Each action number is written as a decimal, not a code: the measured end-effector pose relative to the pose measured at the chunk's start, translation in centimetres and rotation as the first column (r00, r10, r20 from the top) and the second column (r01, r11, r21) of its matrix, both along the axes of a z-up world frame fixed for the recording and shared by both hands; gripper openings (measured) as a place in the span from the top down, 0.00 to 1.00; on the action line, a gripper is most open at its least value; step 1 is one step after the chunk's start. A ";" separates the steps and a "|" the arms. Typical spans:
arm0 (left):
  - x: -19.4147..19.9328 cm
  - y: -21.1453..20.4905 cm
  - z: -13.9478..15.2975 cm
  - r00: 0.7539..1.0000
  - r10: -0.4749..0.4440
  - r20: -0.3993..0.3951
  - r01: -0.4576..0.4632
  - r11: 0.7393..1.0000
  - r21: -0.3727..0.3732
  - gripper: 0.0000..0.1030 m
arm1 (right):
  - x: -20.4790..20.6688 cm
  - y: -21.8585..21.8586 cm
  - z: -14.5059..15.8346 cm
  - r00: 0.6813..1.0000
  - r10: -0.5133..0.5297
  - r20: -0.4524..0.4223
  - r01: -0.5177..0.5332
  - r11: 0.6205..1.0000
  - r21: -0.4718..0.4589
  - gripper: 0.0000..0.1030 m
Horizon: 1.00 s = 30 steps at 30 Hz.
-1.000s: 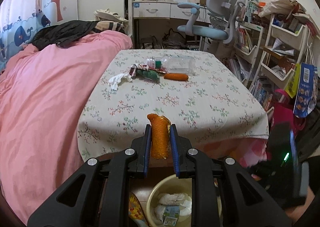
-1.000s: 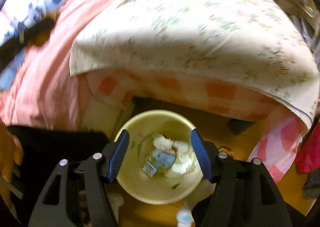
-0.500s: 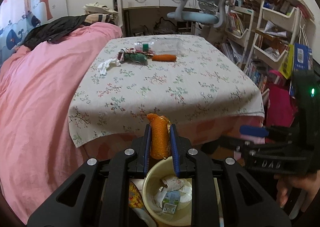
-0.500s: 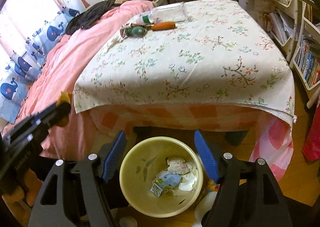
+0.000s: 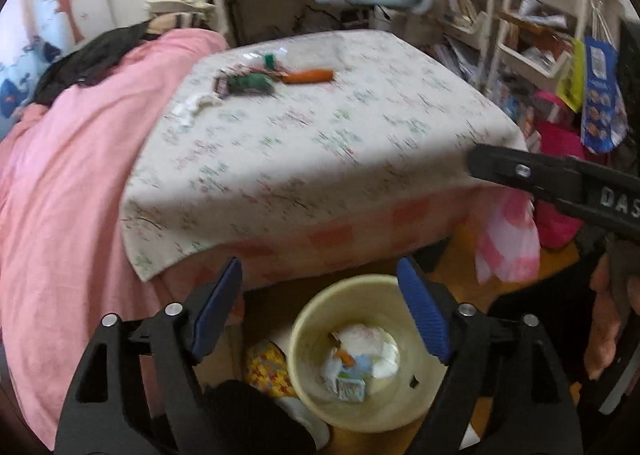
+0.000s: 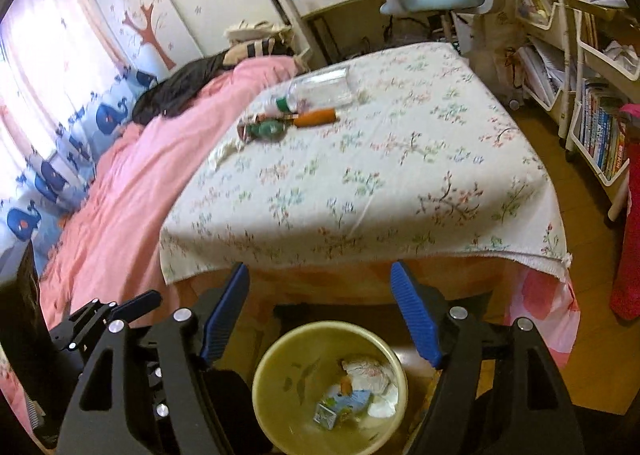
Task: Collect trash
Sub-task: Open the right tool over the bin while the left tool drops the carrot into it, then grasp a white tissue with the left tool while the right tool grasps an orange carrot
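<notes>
A: Floral cloth covers the desk (image 6: 400, 175), which stands beside a bed with a pink blanket (image 6: 132, 183). Where is the trash?

B: Some is in the yellow bin (image 5: 362, 355) on the floor, at 6 o'clock below the desk edge. On the desk, toward 11 o'clock, there remain an orange wrapper (image 6: 316, 117), a green packet (image 6: 266, 129), a clear bottle (image 6: 320, 89) and a white tissue (image 5: 192, 107).

A: And the grippers?

B: The left gripper (image 5: 320, 319) is opening above the bin, with nothing between its pads. The right gripper (image 6: 320, 313) is spread wide and also empty.

A: What may go wrong?

B: I think the bottle can roll away if it is pushed from the side. The tissue is thin, so the pads may pinch the cloth with it and pull the other pieces.
</notes>
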<state>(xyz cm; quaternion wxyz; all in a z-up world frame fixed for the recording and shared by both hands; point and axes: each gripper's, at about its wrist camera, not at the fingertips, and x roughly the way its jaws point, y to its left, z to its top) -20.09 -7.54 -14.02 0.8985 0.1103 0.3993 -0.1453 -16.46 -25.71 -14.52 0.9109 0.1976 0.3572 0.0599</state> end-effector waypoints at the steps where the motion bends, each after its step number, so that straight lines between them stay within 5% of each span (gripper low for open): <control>1: 0.2 0.3 0.3 1.000 0.017 0.010 -0.017 1.000 -0.008 0.24 | 0.0 -0.1 0.1 1.000 -0.009 0.010 0.008 1.000 0.008 0.30; 9: 2.7 5.1 4.3 0.957 0.255 0.136 -0.236 0.961 -0.143 0.14 | 0.4 0.1 0.9 0.998 -0.009 0.055 0.007 1.000 0.027 0.26; 14: 4.2 7.4 4.3 0.914 0.389 0.117 -0.360 0.909 -0.208 0.13 | 1.2 1.4 0.8 0.998 0.033 0.058 -0.034 0.999 0.010 0.25; 20: 4.9 6.3 3.4 0.924 0.362 0.120 -0.346 0.928 -0.134 0.13 | 1.4 2.7 1.0 0.995 0.067 0.068 -0.066 0.998 -0.023 0.25; 30: 4.7 6.8 3.5 0.919 0.379 0.108 -0.361 0.920 -0.155 0.12 | 1.1 3.7 0.9 0.995 0.086 0.059 -0.083 0.995 -0.050 0.22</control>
